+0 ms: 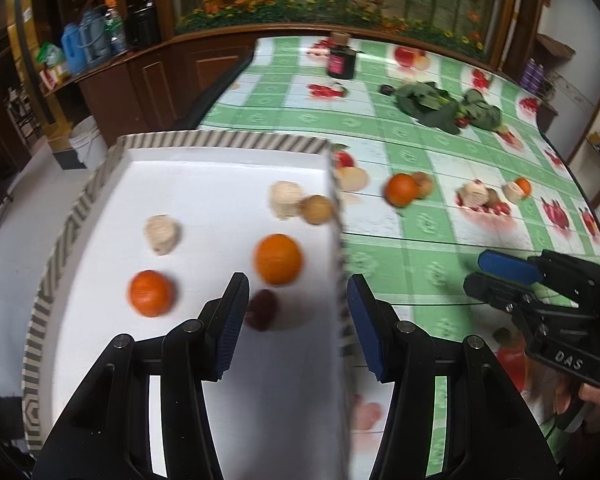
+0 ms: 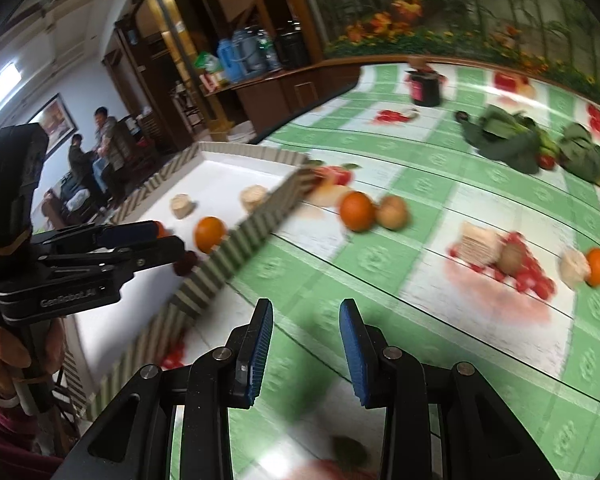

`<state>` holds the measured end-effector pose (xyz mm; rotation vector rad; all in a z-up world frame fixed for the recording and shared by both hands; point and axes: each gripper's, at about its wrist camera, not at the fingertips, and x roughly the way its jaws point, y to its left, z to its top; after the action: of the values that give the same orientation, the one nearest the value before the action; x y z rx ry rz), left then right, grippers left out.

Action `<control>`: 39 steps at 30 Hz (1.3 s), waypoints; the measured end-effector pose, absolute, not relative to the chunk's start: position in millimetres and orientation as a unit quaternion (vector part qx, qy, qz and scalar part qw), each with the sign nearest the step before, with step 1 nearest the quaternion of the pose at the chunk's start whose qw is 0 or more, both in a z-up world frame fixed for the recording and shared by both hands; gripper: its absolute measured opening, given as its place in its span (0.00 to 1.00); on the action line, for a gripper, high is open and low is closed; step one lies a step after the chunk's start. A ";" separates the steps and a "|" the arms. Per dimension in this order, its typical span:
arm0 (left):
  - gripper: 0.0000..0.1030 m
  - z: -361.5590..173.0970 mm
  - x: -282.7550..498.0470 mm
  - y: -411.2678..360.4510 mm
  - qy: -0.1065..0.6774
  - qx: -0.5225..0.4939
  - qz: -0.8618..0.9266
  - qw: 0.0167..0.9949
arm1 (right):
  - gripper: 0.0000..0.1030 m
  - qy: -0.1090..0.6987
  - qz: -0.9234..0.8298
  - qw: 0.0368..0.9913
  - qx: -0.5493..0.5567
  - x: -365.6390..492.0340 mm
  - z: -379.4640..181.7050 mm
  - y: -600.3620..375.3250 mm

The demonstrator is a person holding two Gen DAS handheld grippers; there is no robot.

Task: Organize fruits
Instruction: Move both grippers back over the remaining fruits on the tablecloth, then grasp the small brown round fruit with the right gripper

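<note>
A white tray with a striped rim point(image 1: 220, 141) point(image 2: 236, 248) lies at the table's left edge. It holds two oranges point(image 1: 278, 259) point(image 1: 151, 293), two foam-netted fruits point(image 1: 286, 200) point(image 1: 162, 234), a brown fruit point(image 1: 317, 209) and a dark red fruit point(image 1: 262, 309). On the cloth lie an orange point(image 2: 356, 211) beside a brown fruit point(image 2: 392, 211), a netted fruit point(image 2: 480, 245) with a kiwi point(image 2: 512, 258), and a netted fruit point(image 2: 574, 266) with a small orange point(image 2: 598, 266). My left gripper point(image 1: 296, 320) is open and empty above the tray's right rim. My right gripper point(image 2: 305, 348) is open and empty above the cloth.
Green leafy vegetables point(image 1: 448, 106) and a dark jar point(image 1: 342, 62) lie at the far side of the green checked tablecloth point(image 2: 440, 340). A wooden cabinet with bottles point(image 1: 96, 40) stands beyond the table's left. People sit in the room at far left point(image 2: 96, 148).
</note>
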<state>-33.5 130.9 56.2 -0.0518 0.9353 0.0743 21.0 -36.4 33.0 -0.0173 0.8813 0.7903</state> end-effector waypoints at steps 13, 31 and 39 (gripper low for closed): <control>0.50 50.8 -18.1 78.3 0.461 -0.014 -0.009 0.887 | 0.32 0.425 0.310 0.851 0.011 26.9 26.6 -99.9; 0.50 50.7 -4.3 58.2 0.465 -0.011 -0.028 0.885 | 0.33 0.421 0.280 0.861 -0.054 67.0 23.1 -115.5; 0.50 51.1 9.9 65.8 0.470 -0.016 -0.022 0.882 | 0.32 0.413 0.294 0.855 -0.109 99.0 17.1 -104.8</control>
<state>9.9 65.8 51.1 -0.0332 0.9793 -0.0459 99.0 -104.8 17.1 -0.2296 0.8687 0.6183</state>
